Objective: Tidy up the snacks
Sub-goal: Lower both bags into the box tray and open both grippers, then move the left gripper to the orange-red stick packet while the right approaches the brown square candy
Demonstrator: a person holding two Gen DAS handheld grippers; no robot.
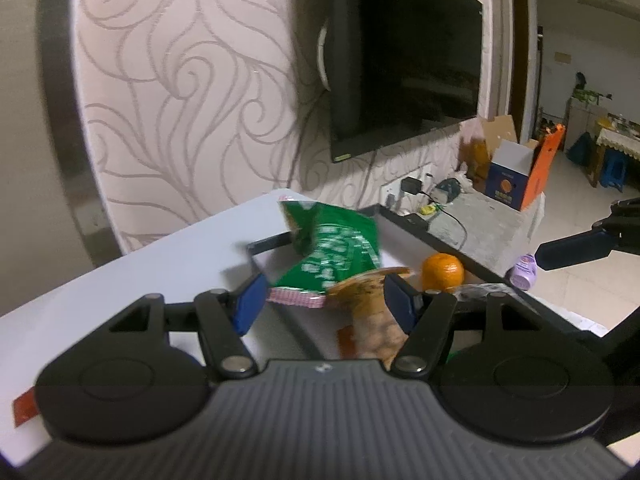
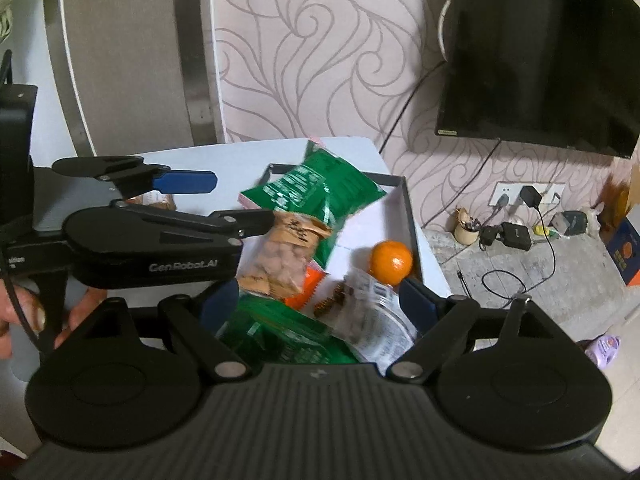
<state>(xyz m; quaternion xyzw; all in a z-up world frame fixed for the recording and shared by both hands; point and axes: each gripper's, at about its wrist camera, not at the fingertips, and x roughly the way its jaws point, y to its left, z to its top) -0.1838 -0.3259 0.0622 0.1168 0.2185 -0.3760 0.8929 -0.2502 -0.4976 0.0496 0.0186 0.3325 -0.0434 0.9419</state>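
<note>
Snacks fill the black-rimmed tray [image 2: 410, 216] on the white worktop [image 1: 120, 272]: a green packet [image 2: 320, 188] at 12 o'clock, a peanut bag [image 2: 286, 260] at centre, an orange [image 2: 391, 262] at 3 o'clock. Both the left claw [image 1: 324, 304] and the right claw [image 2: 316, 308] gape, gripping nothing. Risk (a judgement): the green packet overhangs the far rim, so a nudge could tip it out.

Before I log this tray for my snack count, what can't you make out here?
- Green packet: print blurred in both views.
- Second green packet: right wrist view, lower part hidden behind right tongs.
- Peanut bag: left wrist view, bottom hidden behind left tongs.
</note>
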